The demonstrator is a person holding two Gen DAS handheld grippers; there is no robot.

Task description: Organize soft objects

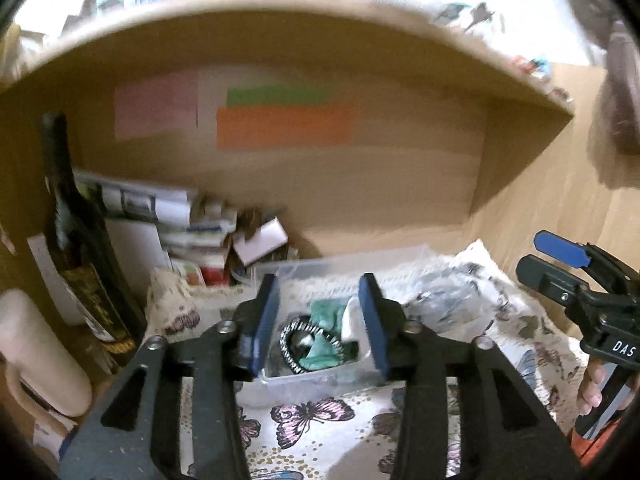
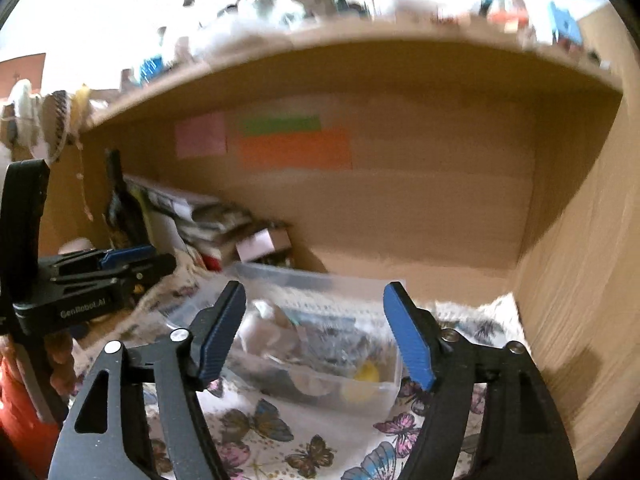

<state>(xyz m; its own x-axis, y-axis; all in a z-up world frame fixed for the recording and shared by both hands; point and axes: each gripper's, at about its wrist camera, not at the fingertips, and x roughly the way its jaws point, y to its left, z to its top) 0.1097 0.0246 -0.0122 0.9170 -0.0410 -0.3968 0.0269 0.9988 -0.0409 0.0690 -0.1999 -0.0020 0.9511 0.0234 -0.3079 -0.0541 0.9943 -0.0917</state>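
In the left wrist view a clear plastic tub stands on a butterfly-print cloth inside a wooden shelf bay. It holds a green fabric piece and a black-and-white striped band. My left gripper hovers just before the tub, open, with nothing pinched. In the right wrist view my right gripper is open wide in front of a clear tub of blurred soft items and something yellow. Each gripper appears in the other's view: the right gripper at far right, the left gripper at left.
A dark bottle, a cream jug and stacked papers and boxes crowd the left of the bay. Coloured paper sheets hang on the back wall. The wooden side wall closes the right. A hand holds the right gripper.
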